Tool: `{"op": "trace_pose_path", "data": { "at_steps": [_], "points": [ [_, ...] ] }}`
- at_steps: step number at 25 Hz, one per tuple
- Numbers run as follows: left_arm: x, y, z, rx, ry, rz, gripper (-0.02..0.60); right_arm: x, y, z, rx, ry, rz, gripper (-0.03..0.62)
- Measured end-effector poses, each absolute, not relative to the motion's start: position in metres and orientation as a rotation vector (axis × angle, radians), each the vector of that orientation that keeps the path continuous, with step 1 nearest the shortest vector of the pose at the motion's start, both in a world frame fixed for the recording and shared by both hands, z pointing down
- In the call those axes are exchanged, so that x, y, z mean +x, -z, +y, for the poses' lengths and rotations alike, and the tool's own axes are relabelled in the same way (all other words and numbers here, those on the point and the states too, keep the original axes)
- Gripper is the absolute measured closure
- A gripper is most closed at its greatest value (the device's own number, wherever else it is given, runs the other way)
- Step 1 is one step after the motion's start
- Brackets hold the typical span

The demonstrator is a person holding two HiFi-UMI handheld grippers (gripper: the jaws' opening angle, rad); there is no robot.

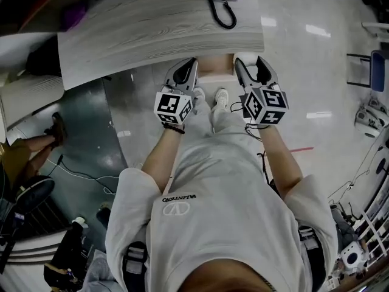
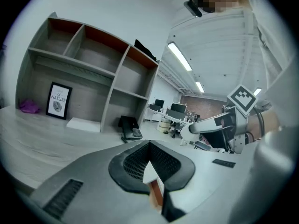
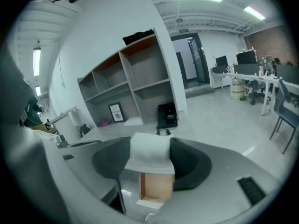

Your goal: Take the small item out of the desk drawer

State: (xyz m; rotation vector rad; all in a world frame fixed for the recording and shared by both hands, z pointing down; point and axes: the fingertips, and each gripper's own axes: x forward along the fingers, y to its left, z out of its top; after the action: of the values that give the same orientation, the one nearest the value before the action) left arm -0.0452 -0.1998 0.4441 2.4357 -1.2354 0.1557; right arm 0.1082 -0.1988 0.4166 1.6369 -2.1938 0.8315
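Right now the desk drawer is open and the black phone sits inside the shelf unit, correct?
Not quite. The black phone sits on the desktop beside the shelf unit, not inside it, as the left gripper view shows. The drawer is open, as you said.

Both forearms reached forward side by side, level with each other; left claw (image 1: 192, 63) had its jaws closed together, empty; right claw (image 1: 250, 61) stood wide apart, empty.

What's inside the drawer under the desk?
Only the bare tan bottom of the drawer shows, with nothing on it. Its back part is covered by the desk top, so something may hide there.
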Motion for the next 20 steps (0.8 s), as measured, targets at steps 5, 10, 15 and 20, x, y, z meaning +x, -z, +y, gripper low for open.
{"op": "trace_pose_path", "data": {
  "at_steps": [5,10,15,20],
  "points": [
    [-0.051,-0.385,-0.211,2.501,-0.088,-1.292,0.583,0.116,-0.361,-0.208,1.689,-0.733,-2.27,0.332],
    [-0.061,-0.327,-0.216,2.565,-0.023,-1.36,0.583,0.128,-0.308,-0.208,1.748,-0.635,-2.326,0.332],
    [-0.062,-0.295,-0.21,2.615,-0.026,-1.384,0.583,0.141,-0.273,-0.201,1.79,-0.548,-2.338,0.332],
    [-0.057,-0.268,-0.209,2.66,-0.022,-1.42,0.583,0.152,-0.244,-0.194,1.836,-0.481,-2.357,0.332]
  ]
}}
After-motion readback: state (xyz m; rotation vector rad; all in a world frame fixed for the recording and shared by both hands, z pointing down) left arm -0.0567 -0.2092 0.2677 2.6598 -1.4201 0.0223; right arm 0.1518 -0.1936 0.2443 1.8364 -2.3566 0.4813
